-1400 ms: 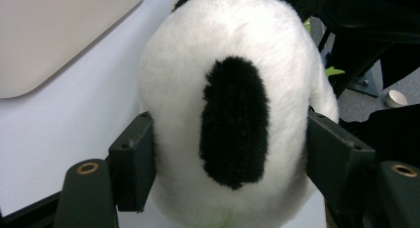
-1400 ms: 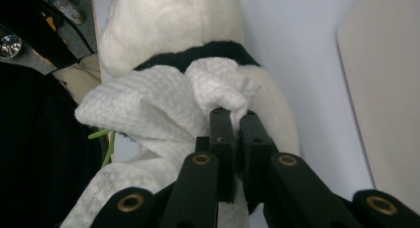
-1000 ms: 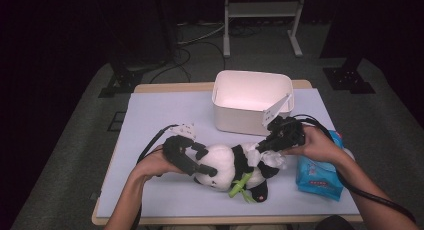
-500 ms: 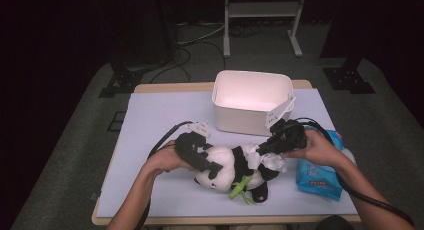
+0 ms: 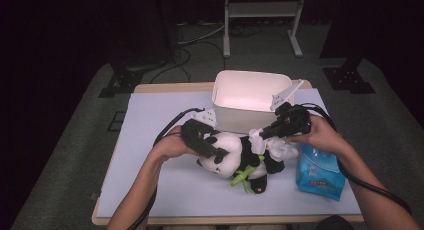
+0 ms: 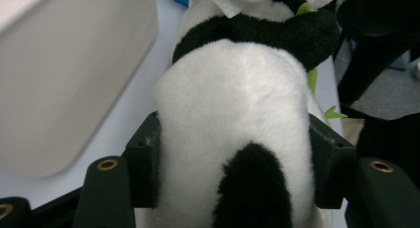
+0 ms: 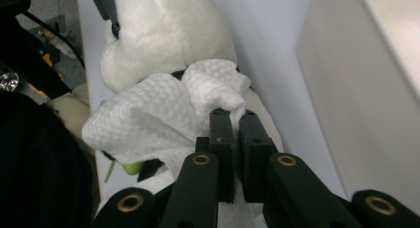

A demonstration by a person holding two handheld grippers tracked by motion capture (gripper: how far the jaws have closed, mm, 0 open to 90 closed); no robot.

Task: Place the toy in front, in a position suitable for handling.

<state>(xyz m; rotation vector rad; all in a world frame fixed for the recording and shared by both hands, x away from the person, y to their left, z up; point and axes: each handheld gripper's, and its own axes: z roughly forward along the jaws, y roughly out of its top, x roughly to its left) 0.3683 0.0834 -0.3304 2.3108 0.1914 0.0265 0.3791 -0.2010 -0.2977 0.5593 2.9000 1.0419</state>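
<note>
While the left claw (image 6: 233, 153) has just been closing its jaws onto the head of the toy panda (image 5: 240, 157) lying between them, the right claw (image 7: 232, 139), pressed together on a white wipe (image 7: 163, 114), holds it over the panda's belly, so wiping looks ready to start.

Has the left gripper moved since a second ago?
Yes. The left gripper has shifted right along the table, closer to the white bin, its jaws just closing onto the plush panda's head.

Bright table — dark, slightly soft surroundings
</note>
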